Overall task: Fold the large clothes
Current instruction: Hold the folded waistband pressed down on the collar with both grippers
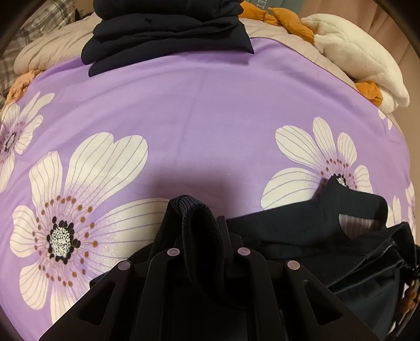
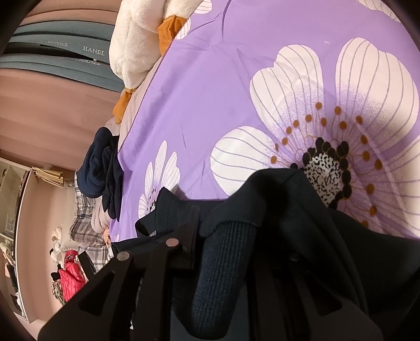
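A dark navy garment (image 1: pixel 302 230) lies bunched at the near edge of a purple flowered bedsheet (image 1: pixel 210 118). My left gripper (image 1: pixel 200 217) is shut on its ribbed knit cuff (image 1: pixel 202 230), which sticks up between the fingers. The garment's body spreads to the right of that gripper. In the right wrist view my right gripper (image 2: pixel 231 230) is shut on another ribbed edge (image 2: pixel 223 262) of the same dark garment (image 2: pixel 288 209), whose cloth drapes over the right finger and hides it.
A stack of folded dark navy clothes (image 1: pixel 168 28) sits at the far edge of the sheet; it also shows in the right wrist view (image 2: pixel 102 168). A white plush blanket (image 1: pixel 354 57) with orange cloth lies at the far right. Plaid fabric (image 1: pixel 39 23) lies far left.
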